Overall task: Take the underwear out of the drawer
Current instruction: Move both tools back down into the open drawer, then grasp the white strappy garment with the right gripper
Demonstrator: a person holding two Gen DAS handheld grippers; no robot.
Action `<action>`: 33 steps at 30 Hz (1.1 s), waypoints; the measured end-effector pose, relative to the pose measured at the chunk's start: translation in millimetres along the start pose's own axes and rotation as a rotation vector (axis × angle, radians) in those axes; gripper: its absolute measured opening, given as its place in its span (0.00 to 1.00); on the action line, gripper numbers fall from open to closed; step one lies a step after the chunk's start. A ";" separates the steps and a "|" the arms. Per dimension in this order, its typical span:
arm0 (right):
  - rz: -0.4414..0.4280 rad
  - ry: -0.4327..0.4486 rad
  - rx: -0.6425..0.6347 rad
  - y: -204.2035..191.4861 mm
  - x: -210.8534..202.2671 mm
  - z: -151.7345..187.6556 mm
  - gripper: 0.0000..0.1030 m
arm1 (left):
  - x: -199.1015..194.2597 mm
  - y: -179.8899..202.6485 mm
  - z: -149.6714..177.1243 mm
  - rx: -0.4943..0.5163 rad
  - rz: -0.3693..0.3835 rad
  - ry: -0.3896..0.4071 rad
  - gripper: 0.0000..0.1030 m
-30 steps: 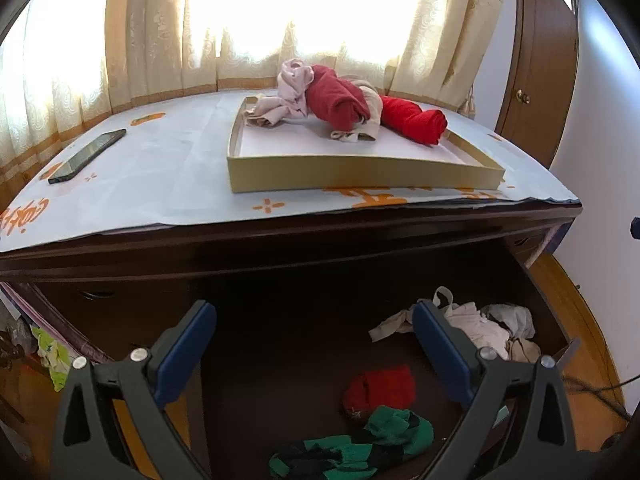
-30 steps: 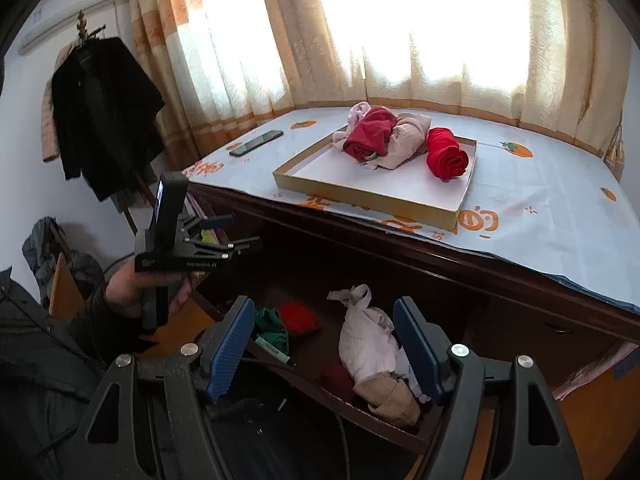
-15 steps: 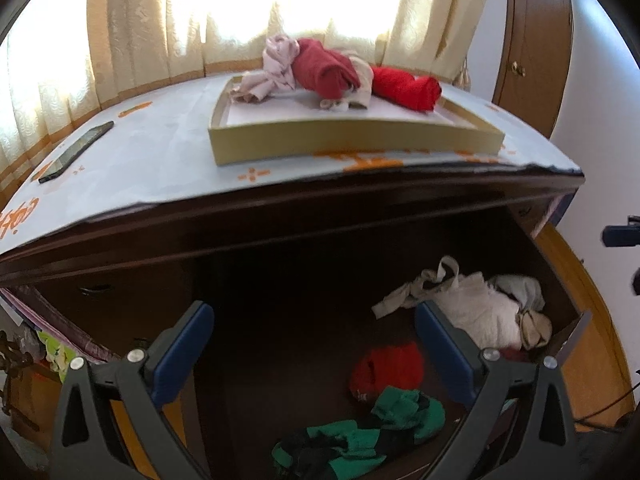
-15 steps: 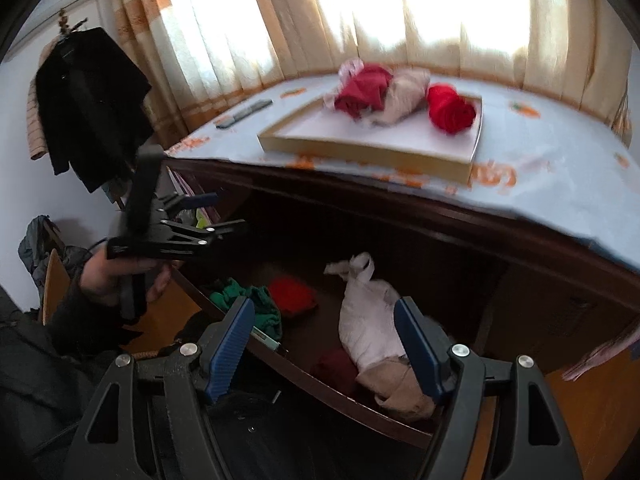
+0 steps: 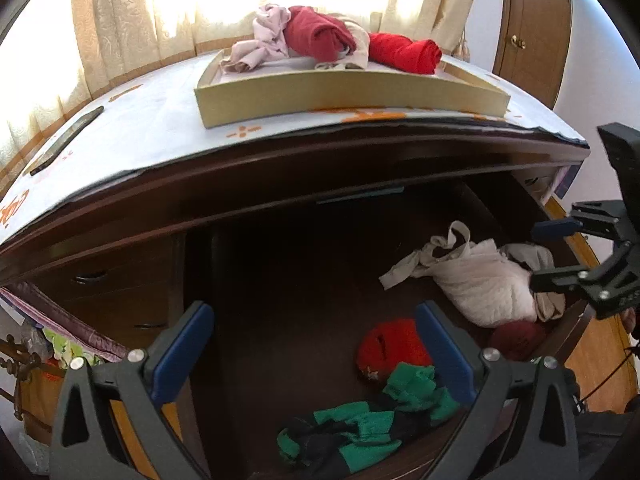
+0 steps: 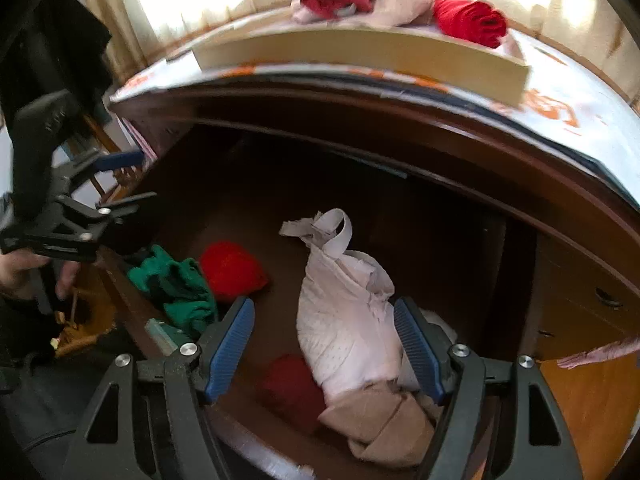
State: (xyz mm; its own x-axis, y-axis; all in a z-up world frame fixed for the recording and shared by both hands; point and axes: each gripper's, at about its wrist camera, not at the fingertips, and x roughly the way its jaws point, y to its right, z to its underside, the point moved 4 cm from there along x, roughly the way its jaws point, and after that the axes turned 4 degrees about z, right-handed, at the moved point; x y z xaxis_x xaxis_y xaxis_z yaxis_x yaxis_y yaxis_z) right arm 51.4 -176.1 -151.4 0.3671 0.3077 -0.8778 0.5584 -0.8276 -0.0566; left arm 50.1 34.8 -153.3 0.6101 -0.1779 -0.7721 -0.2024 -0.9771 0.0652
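A dark wooden drawer [image 5: 304,288] stands pulled open beneath a desk top covered with a pale printed cloth [image 5: 152,128]. Two handheld grippers reach over it. The left gripper [image 5: 314,352] has its blue-padded jaws spread wide with nothing between them, hovering above the left part of the drawer. The right gripper [image 6: 326,344] is also spread wide and holds nothing; its jaws sit on either side of a white bundled garment [image 6: 348,312], but whether the pads touch the fabric cannot be told.

The underwear lies in the drawer. The white bundle, with a loose strap curling up at its far end, rests toward the right side. Just beside it sit a beige folded piece [image 6: 380,428] and a dark red roll [image 6: 290,388], both near the drawer's front edge. Further left are a bright red rolled piece [image 5: 390,346] and, touching it at the front, a green and black garment [image 5: 368,428].

On the desk top sits a shallow cardboard tray [image 5: 344,94] holding a pink garment [image 5: 264,38], a dark red one [image 5: 320,36] and a bright red roll [image 5: 404,54]. A dark phone [image 5: 68,140] lies on the cloth well to the left of the tray. Sunlit cream curtains [image 5: 132,20] hang behind
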 end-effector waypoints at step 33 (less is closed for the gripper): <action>0.003 -0.234 -0.148 5.9 87.8 -9.4 0.40 | 6.5 2.9 28.0 -0.044 0.077 -0.163 0.99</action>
State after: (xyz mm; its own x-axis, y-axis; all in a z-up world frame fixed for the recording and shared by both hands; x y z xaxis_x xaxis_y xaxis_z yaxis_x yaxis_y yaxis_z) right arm 94.0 -149.5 -224.4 0.1966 0.1744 -0.9648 0.6664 -0.7456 0.0010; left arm 32.0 34.0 -175.9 0.4614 -0.2342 -0.8557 -0.2072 -0.9663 0.1527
